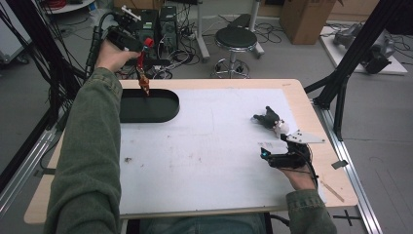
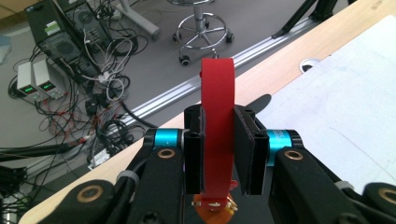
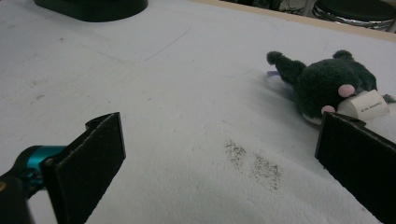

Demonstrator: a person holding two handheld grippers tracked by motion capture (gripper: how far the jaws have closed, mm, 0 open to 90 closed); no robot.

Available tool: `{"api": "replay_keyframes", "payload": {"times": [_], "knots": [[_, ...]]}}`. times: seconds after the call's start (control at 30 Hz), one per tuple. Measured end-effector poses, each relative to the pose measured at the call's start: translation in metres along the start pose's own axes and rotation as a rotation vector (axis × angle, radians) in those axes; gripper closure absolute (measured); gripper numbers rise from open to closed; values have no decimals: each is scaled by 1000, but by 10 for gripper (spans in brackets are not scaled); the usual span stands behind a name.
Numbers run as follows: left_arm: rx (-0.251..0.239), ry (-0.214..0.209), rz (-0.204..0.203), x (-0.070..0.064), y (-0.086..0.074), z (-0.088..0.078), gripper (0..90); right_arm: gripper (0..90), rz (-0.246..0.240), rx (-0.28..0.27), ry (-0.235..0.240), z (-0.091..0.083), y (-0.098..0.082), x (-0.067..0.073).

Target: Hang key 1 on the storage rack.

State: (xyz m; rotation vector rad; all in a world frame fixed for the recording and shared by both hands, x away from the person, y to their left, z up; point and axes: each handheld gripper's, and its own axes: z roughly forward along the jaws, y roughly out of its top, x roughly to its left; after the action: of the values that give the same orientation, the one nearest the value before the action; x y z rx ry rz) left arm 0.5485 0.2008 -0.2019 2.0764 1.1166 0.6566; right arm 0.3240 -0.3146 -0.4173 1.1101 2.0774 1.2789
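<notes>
Left tongs clamp a red strap; right tongs gape wide.

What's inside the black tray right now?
The black tray looks empty in the high view. The left gripper, shut on a red strap with an orange piece dangling, hangs above its left part. The person's sleeve hides the tray's left end.

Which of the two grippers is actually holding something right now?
The left gripper, raised over the black tray, is shut on the red strip. The right gripper rests open beside the plush toy.
</notes>
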Motion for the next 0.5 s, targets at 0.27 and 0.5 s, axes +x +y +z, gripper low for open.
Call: {"api": "replay_keyframes", "payload": {"times": [0.27,0.5], "knots": [[8,5,1,3,6,12,749,5,0,-1,-2,-2,-1,0],[7,-4,-17,7,4,17,748,5,0,-1,-10,-4,-3,0]]}}
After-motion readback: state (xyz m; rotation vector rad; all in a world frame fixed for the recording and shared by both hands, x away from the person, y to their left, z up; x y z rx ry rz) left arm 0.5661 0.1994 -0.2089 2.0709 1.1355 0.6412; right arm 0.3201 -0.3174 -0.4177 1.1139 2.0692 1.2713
